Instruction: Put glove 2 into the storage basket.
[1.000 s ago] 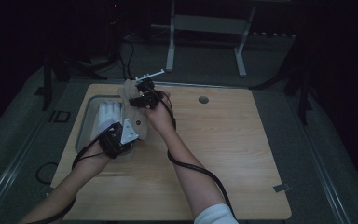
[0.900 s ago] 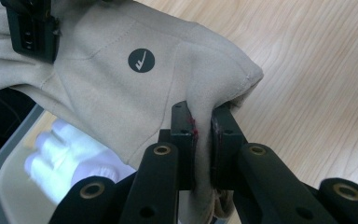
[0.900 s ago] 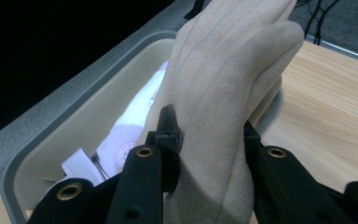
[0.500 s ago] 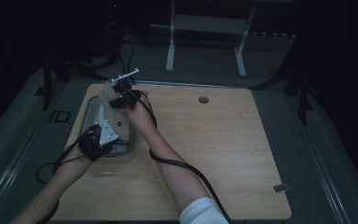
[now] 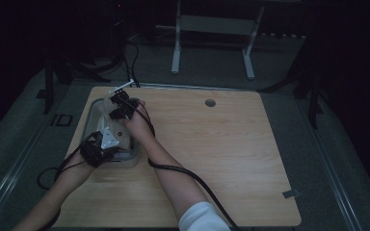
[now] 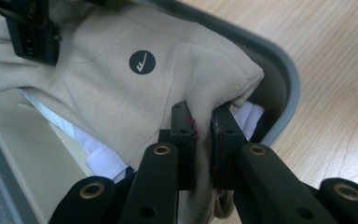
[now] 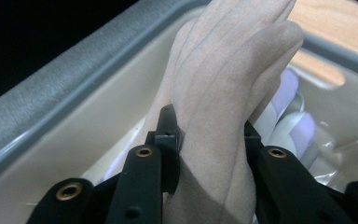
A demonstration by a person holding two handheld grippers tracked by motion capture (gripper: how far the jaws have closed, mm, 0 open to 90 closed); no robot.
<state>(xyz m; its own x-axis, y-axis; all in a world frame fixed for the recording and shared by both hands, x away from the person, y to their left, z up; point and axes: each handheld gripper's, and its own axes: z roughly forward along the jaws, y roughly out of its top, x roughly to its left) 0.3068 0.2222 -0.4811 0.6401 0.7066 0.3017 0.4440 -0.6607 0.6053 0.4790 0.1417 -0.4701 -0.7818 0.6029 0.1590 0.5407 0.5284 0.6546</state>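
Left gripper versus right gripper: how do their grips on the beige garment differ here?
The left gripper pinches a thin folded edge of the beige garment, jaws nearly together; the right gripper clamps a thick bunch, jaws wider apart. The left sits at the near end of the grey bin, the right at the far end. Both are shut on the same garment.

Quick count: one beige fleece garment point(image 6: 121, 88) with one round dark logo patch point(image 6: 142, 62), one grey bin point(image 5: 92, 115), one white item point(image 6: 103, 156) under the fleece, two handheld grippers point(image 5: 120, 107) point(image 5: 99, 149), one wooden surface point(image 5: 231, 144) with one cable hole point(image 5: 210, 102).
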